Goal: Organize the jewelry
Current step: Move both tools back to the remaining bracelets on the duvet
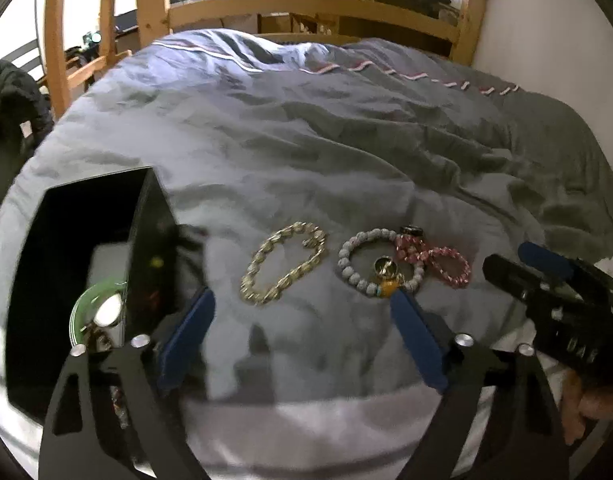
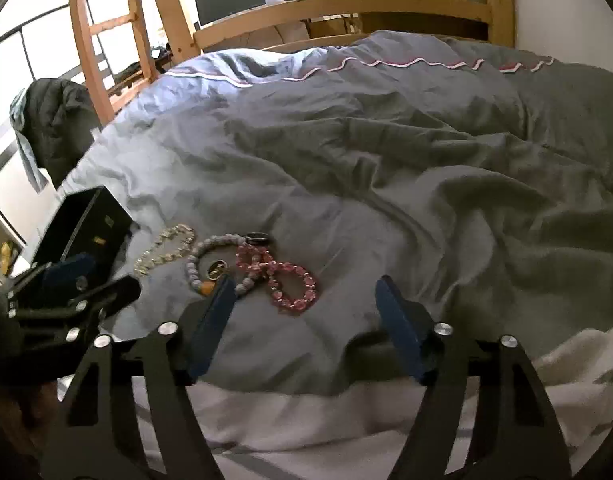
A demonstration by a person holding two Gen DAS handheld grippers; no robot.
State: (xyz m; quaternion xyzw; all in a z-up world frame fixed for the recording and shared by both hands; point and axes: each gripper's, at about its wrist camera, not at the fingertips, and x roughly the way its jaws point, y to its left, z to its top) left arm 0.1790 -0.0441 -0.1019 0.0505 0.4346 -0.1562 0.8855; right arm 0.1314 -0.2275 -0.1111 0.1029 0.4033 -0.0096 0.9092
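On the grey duvet lie a gold chain bracelet (image 1: 284, 267) (image 2: 164, 250), a grey bead bracelet (image 1: 376, 266) (image 2: 220, 264) with a gold ring (image 1: 383, 266) (image 2: 215, 269) inside it, a pink bead bracelet (image 1: 434, 262) (image 2: 282, 276) and a dark ring (image 1: 410, 232) (image 2: 258, 239). A black jewelry box (image 1: 86, 280) (image 2: 82, 232) stands open at the left, with a green bangle (image 1: 84, 312) inside. My left gripper (image 1: 302, 304) is open and empty just in front of the gold chain. My right gripper (image 2: 306, 292) is open and empty, near the pink bracelet.
The rumpled grey duvet (image 2: 386, 160) covers the bed; a white sheet (image 2: 306, 412) shows at the near edge. A wooden bed frame (image 1: 306, 4) and ladder (image 2: 106, 32) stand behind. A dark jacket (image 2: 54, 120) hangs at the left.
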